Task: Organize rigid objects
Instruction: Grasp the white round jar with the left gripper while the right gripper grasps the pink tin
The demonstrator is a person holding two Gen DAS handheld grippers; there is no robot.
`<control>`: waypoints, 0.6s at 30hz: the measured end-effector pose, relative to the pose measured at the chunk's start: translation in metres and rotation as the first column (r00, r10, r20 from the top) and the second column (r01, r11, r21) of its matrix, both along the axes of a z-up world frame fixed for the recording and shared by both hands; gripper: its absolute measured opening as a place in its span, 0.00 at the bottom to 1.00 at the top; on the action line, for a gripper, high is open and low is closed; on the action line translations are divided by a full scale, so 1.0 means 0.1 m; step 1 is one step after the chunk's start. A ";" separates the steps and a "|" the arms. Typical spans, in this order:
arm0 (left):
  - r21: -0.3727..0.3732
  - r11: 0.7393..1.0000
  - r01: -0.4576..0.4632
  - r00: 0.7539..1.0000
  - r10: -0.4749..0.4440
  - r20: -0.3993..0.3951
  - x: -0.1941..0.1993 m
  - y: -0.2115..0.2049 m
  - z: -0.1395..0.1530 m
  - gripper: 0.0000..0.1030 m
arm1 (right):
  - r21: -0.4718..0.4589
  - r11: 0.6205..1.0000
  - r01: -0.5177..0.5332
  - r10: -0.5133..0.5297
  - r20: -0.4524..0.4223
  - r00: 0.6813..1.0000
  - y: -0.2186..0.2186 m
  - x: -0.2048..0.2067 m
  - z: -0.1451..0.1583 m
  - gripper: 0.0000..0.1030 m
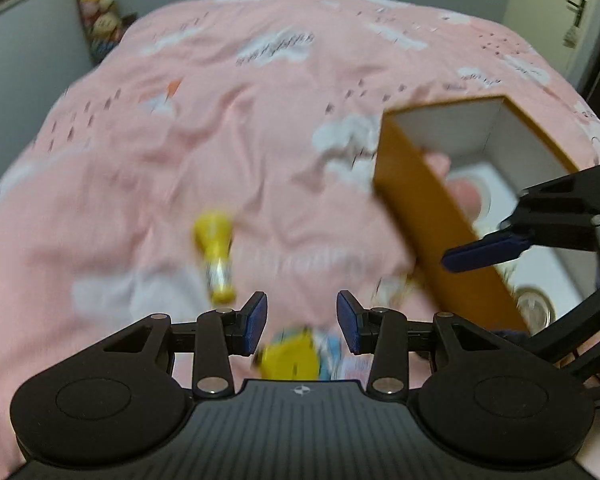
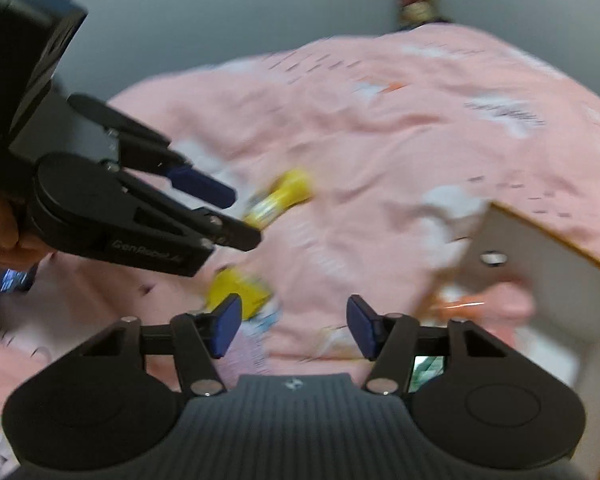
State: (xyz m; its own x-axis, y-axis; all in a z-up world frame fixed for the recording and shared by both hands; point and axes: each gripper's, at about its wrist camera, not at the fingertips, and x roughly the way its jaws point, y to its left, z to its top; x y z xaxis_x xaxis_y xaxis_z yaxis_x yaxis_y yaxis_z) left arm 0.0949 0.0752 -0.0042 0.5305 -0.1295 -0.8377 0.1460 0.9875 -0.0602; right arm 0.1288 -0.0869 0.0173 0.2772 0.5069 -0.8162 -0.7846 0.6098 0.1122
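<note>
A yellow bottle (image 1: 217,254) lies on the pink bedspread (image 1: 220,120); it also shows in the right wrist view (image 2: 280,198). A second yellow and blue item (image 1: 296,354) lies just below my open, empty left gripper (image 1: 302,322); it also shows in the right wrist view (image 2: 242,292). An orange box (image 1: 428,216) with a white inside stands at the right and holds a pink round item (image 1: 466,196) and a metal-lidded piece (image 1: 534,308). My right gripper (image 2: 292,326) is open and empty, beside the box (image 2: 540,248). Both views are blurred.
The pink bedspread (image 2: 380,140) with white clouds covers the whole bed. Grey walls stand behind. A door with a handle (image 1: 576,16) is at the far right. A colourful strip (image 1: 96,8) hangs at the back left.
</note>
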 end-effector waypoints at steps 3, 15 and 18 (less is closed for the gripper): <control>-0.022 1.000 -0.006 1.000 0.006 -0.031 -0.18 0.10 -0.10 0.47 | -0.064 0.994 -0.085 0.081 -0.058 0.995 0.22 -0.08 -0.18 0.56; -0.024 0.999 0.024 0.994 -0.026 -0.110 -0.36 0.11 -0.45 0.47 | -0.284 0.920 -0.271 0.219 -0.201 0.955 0.69 -0.06 -0.82 0.53; -0.027 0.999 0.031 0.993 -0.034 -0.115 -0.35 0.11 -0.47 0.47 | -0.302 0.912 -0.277 0.214 -0.225 0.951 0.77 0.04 -0.91 0.52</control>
State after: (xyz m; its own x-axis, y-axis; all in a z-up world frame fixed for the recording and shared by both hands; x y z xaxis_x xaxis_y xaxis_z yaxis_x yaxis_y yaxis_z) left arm 0.0598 0.0866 -0.0507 0.4253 -0.1669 -0.8895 0.1685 0.9803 -0.1034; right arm 0.1328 -0.0103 -0.0742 0.0084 0.2361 -0.9717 -0.8987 0.4278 0.0962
